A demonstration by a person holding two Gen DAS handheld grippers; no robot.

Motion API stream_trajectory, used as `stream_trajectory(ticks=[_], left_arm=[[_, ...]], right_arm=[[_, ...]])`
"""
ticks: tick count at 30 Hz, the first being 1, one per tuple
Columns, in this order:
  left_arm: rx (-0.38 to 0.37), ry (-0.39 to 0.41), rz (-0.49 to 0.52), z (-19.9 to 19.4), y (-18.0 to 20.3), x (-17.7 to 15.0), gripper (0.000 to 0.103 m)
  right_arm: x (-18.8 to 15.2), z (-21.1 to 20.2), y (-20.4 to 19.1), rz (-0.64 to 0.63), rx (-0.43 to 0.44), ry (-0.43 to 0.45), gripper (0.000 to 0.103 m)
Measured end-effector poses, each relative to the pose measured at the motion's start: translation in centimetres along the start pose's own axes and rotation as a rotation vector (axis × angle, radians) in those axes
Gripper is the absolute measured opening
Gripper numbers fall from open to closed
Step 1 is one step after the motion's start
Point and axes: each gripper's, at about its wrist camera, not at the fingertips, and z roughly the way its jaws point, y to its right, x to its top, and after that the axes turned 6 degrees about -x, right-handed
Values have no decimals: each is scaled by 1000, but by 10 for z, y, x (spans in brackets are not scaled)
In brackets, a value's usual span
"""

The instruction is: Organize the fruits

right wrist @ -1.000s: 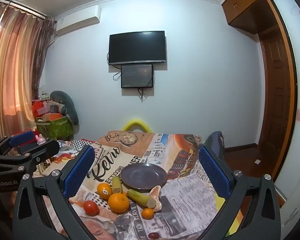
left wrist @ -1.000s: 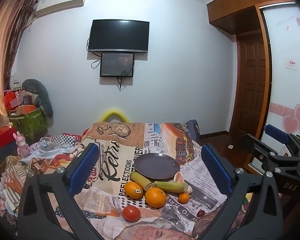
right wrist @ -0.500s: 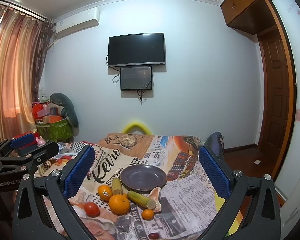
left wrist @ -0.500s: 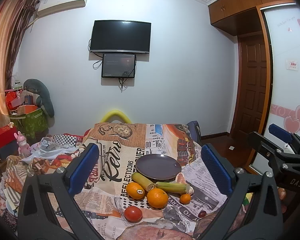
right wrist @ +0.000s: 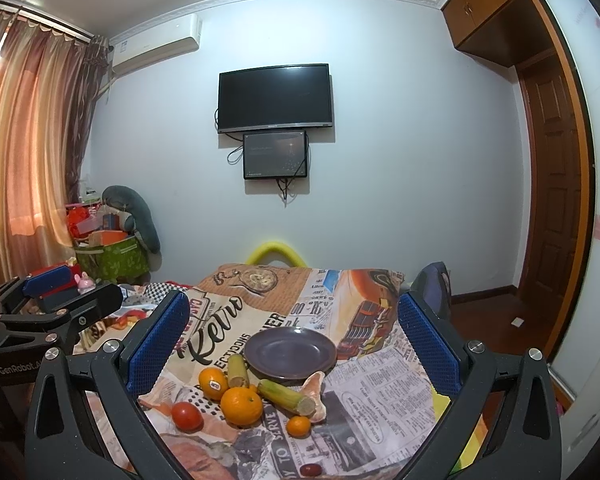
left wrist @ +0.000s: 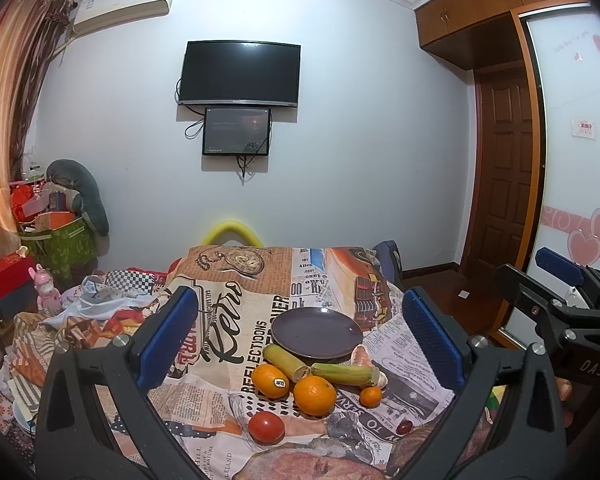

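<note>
Fruits bunched just in front of dark plate [left wrist: 317, 332] on newsprint cloth [right wrist: 384, 384]: two oranges [left wrist: 314, 395], sugarcane pieces [left wrist: 342, 373] touching plate rim, small tangerine [left wrist: 370, 396], tomato [left wrist: 266, 427] nearest. Left gripper [left wrist: 300, 336] wide open, empty, above fruits. Right gripper [right wrist: 294, 340] wide open, empty, same.

Table under newspaper-print cloth [right wrist: 380, 380]. Dark plate [right wrist: 290, 352] bare, mid-cloth. Just in front of plate: two sugarcane pieces [right wrist: 286, 397], peeled citrus segment [right wrist: 315, 388], stickered orange [right wrist: 213, 383], large orange [right wrist: 241, 406]. Nearer still: tomato [right wrist: 187, 416], small tangerine [right wrist: 298, 426], small dark-red fruit [right wrist: 310, 469].
</note>
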Motion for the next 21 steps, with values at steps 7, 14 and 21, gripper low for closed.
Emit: stream_trajectory(ticks=[7,14,21], left_arm=[[-4,-2,0,-1,2,2,103],[-5,-3,3,-2,3,5,103],[-4,-1,2,-1,3,6,103]], right_arm=[[0,0,-1,-3,3,-1,103],[0,1,-2,-13,5,-1,103],[0,1,-2,-15,6,-4,103]])
